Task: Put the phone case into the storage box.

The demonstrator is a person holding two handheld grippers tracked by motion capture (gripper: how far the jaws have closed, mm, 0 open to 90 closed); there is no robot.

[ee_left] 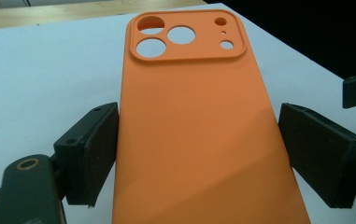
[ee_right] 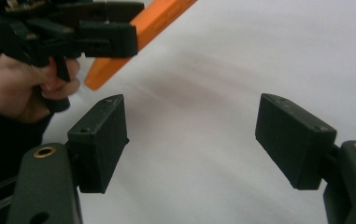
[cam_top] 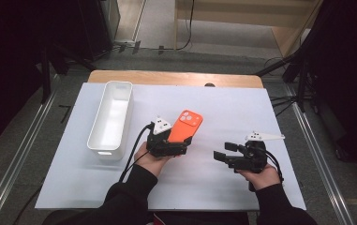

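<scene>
Orange phone case point(ee_left: 199, 140) between left tool point(cam_top: 167, 143) jaws, grip unconfirmed | right tool point(cam_top: 232, 157) open, empty | white bin point(cam_top: 112, 117) empty | placement apparently pending

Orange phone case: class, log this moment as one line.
left gripper: jaws around orange phone case, gap on one side | right gripper: open, empty | white bin: empty

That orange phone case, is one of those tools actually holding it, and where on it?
The left tool has the orange phone case between its jaws at the lower long edges. One pad touches; the other shows a slight gap, so a firm hold cannot be told. The right tool is open, holding nothing.
</scene>
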